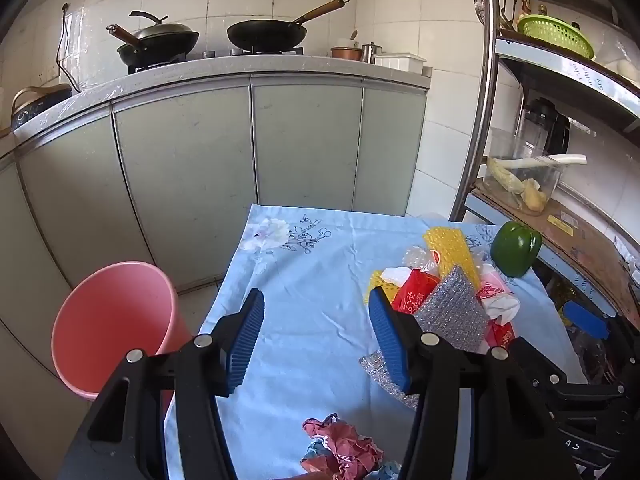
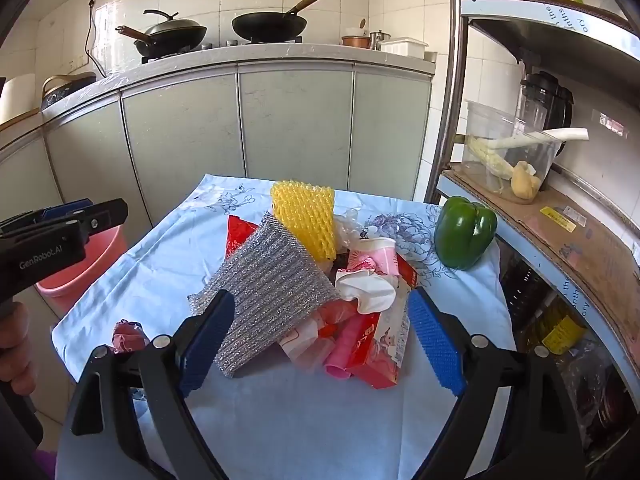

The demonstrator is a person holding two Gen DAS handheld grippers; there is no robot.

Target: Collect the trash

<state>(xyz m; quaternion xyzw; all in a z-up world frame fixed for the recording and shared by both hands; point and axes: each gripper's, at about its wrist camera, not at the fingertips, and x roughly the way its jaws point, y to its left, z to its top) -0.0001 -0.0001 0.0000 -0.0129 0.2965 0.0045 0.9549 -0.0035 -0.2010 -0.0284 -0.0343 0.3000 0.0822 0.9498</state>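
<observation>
A trash pile lies on the blue tablecloth (image 2: 280,420): a silver foil pad (image 2: 276,288), yellow foam netting (image 2: 308,216), a white paper cup (image 2: 368,284) and red and pink wrappers (image 2: 372,348). My right gripper (image 2: 320,344) is open, low over the near side of the pile, empty. My left gripper (image 1: 316,340) is open and empty above the cloth, left of the same pile with its silver pad (image 1: 456,312). A crumpled pink wrapper (image 1: 340,448) lies below it. A pink bin (image 1: 112,320) stands on the floor to the left.
A green bell pepper (image 2: 464,236) sits at the table's far right corner. A metal rack (image 2: 560,216) with a clear container stands on the right. Grey cabinets (image 1: 248,140) with woks on the counter lie behind. The left gripper's body (image 2: 52,240) shows at the left.
</observation>
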